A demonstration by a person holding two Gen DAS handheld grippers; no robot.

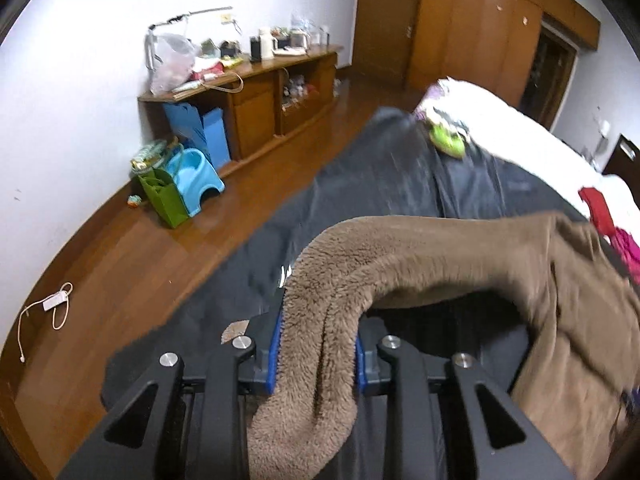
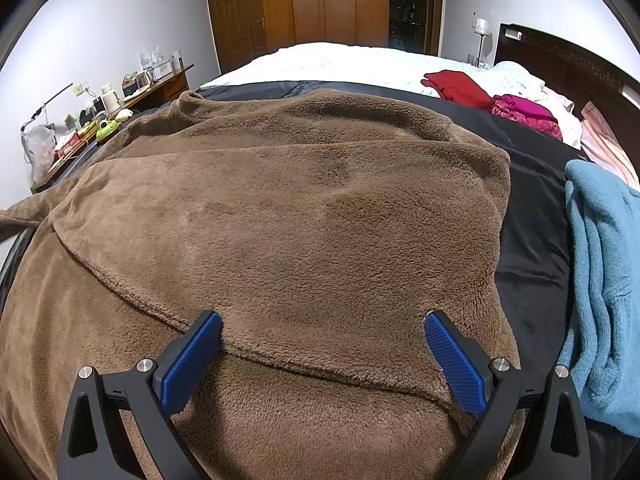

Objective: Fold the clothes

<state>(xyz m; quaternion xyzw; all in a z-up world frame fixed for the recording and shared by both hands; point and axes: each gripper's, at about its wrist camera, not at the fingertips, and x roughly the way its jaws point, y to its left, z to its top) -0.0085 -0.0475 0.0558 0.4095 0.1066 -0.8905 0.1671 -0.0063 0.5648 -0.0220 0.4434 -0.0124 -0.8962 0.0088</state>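
Your left gripper (image 1: 318,354) pinches the brown fleece (image 2: 280,208) to fold it; your right gripper (image 2: 322,354) waits wide apart.

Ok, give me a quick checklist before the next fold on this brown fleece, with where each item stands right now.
1. Left gripper holding the brown fleece: ok, a bunched strip sits clamped between its blue pads.
2. Right gripper ready: ok, open, jaws wide over the fleece, gripping nothing.
3. Fleece body lying flat on the dark cover: ok, one layer already folded over, edge running diagonally.
4. Landing area free: ok, the blue garment and red clothes lie apart from it.
5. Held strip free of tangles: cannot tell, the left wrist view is blurred.
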